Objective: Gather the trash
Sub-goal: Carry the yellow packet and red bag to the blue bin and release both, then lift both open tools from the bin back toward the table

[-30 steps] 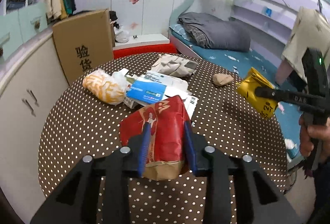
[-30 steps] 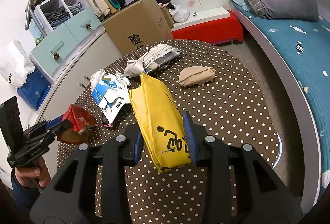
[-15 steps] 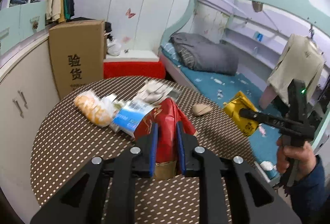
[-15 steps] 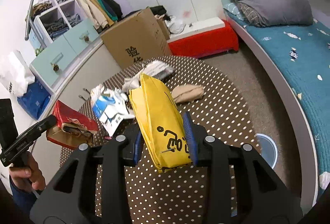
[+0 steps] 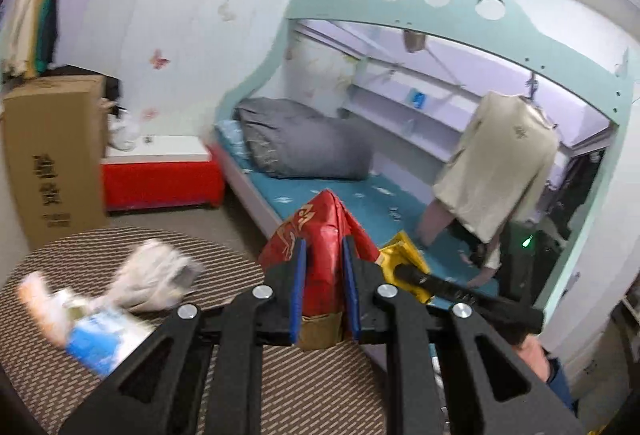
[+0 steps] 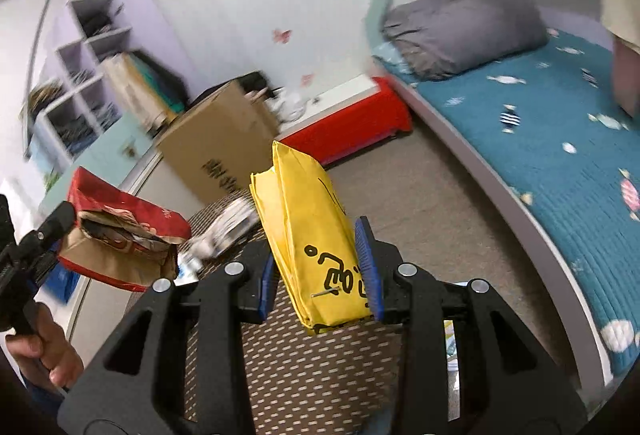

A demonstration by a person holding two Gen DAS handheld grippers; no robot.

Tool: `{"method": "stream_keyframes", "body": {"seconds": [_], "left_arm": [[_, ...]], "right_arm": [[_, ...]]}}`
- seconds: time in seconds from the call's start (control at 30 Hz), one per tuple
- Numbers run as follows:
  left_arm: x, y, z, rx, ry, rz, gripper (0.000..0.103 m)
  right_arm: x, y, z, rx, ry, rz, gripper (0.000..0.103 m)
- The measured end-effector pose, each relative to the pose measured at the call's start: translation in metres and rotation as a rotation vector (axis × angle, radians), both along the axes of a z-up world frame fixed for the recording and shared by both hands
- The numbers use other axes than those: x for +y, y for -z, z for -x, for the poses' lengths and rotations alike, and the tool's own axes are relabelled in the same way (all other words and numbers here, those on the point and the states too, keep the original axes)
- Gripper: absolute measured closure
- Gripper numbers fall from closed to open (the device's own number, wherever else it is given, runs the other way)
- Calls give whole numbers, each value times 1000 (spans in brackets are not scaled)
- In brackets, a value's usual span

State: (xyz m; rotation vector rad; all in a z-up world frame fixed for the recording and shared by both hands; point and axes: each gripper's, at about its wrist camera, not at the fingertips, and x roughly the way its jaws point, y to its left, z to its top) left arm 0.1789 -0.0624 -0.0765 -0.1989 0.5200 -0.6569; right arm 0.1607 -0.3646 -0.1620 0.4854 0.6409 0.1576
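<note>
On the far left stood one cardboard box [image 5: 52,151]. Near it, on the left part of the round dotted table [image 5: 312,391], lay a blurred heap of wrappers [image 5: 116,295], too smeared to count. The left gripper [image 5: 322,283] pinched one red bag [image 5: 320,255], held above the table's right edge. Just to its right, the right gripper [image 6: 320,271] pinched one yellow bag [image 6: 316,235], also held in the air.
</note>
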Motion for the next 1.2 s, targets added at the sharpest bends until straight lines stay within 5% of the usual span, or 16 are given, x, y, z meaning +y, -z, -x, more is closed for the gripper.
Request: {"method": "stream_keyframes", "body": {"seconds": [0.3, 0.73, 0.87, 0.9, 0.93, 1.0, 1.2], "left_arm": [[-119, 27, -52, 81, 167, -14, 86], [-235, 136, -119, 326, 265, -168, 85], [-244, 168, -135, 424, 268, -208, 81], [-245, 173, -138, 442, 269, -221, 74], [-248, 181, -140, 467, 267, -247, 52], [-244, 184, -142, 466, 231, -263, 25], [-236, 178, -129, 405, 204, -313, 18]], "right_arm": [[-84, 68, -19, 156, 189, -72, 68], [-118, 200, -53, 386, 241, -225, 66], [-120, 230, -60, 417, 253, -285, 43], [-121, 238, -60, 430, 261, -299, 37], [-121, 243, -60, 444, 270, -304, 35], [-121, 252, -57, 466, 284, -327, 28], [-117, 250, -41, 489, 291, -284, 7]]}}
